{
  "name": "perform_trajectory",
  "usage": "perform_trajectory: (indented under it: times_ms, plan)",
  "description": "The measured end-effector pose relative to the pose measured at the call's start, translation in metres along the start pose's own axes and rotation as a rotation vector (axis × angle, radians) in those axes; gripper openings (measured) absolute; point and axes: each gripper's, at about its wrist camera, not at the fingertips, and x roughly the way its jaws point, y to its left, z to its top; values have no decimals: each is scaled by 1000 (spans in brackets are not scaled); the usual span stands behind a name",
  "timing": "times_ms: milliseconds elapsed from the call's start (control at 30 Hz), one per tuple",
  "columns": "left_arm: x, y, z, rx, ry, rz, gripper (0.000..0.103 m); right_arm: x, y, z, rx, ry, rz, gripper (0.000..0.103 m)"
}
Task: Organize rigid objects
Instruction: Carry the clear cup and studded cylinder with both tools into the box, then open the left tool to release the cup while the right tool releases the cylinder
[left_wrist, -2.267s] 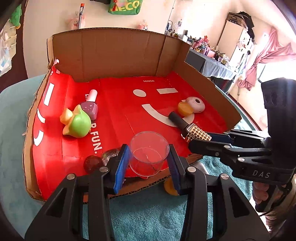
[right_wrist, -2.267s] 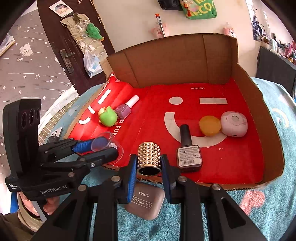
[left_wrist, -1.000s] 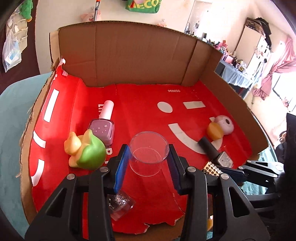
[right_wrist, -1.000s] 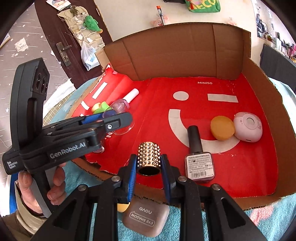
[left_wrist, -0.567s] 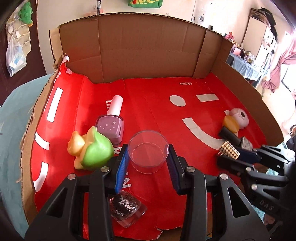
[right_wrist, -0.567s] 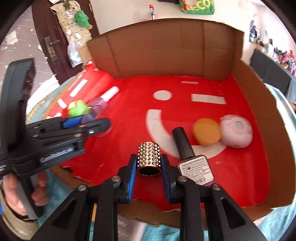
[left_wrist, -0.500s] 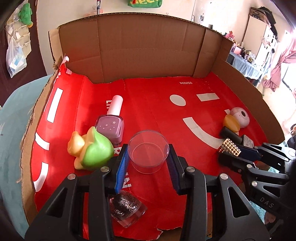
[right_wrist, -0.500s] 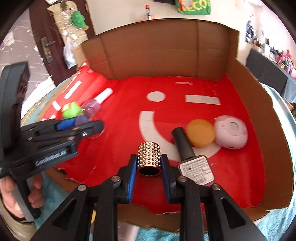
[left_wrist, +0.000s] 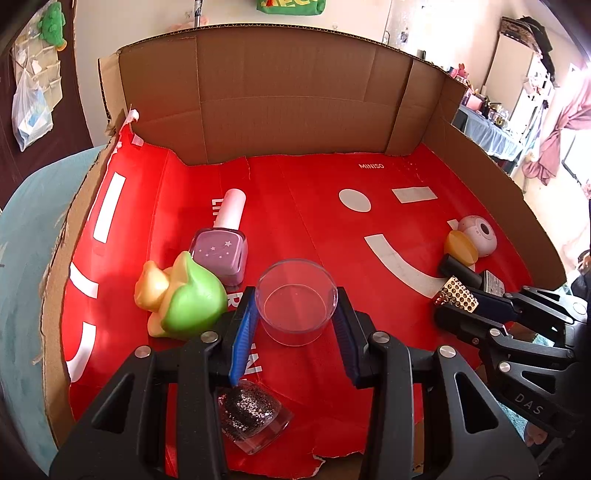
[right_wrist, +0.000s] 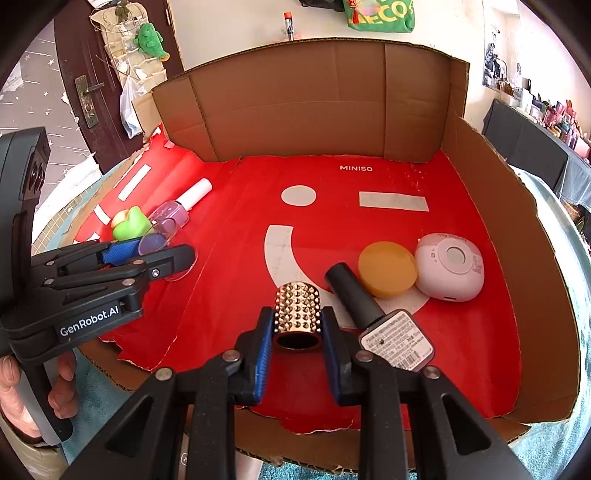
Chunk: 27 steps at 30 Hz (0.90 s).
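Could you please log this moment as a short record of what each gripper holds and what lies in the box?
left gripper: shut on clear cup
right gripper: shut on studded gold tube
container: cardboard box with red floor
left side of box: green toy, lilac polish bottle, glitter jar
right side of box: black-capped bottle, orange disc, pink round case
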Motion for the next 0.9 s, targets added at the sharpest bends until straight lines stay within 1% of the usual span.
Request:
perform_trajectory:
  times_ms: [133, 167, 233, 300, 367, 400, 567, 633, 700, 900]
  plan:
    - [0, 1, 0, -4, 0, -3, 38, 0, 0, 0, 0, -2, 0, 27]
    - [0, 1, 0, -5, 0, -5, 40, 0, 0, 0, -1, -2, 0, 27]
    - [-1, 0, 0, -4, -3, -8, 47, 0, 0, 1, -3, -3, 0, 27]
    - [-4, -1, -1, 2, -17, 3, 62, 0, 0, 1, -3, -4, 1, 27]
    - [-8, -3, -1, 3, -35, 0, 72, -1, 1, 0, -5, -5, -1, 27]
    - [-9, -3, -1, 1, -38, -8, 75, -1, 1, 0, -6, -5, -1, 27]
    - [-15, -3, -2, -1, -43, -13, 76, -3, 0, -1, -1, -10, 2, 30]
    - [-20, -6, -3, 10, -58, -1, 76, -6, 1, -2, -2, -17, 3, 34]
    - [-28, -10, -5, 29, -80, 21, 80, -10, 3, -3, -8, -31, -1, 44]
    - [-48, -15, -11, 42, -120, 30, 87, -29, 3, -7, 3, -77, 10, 55]
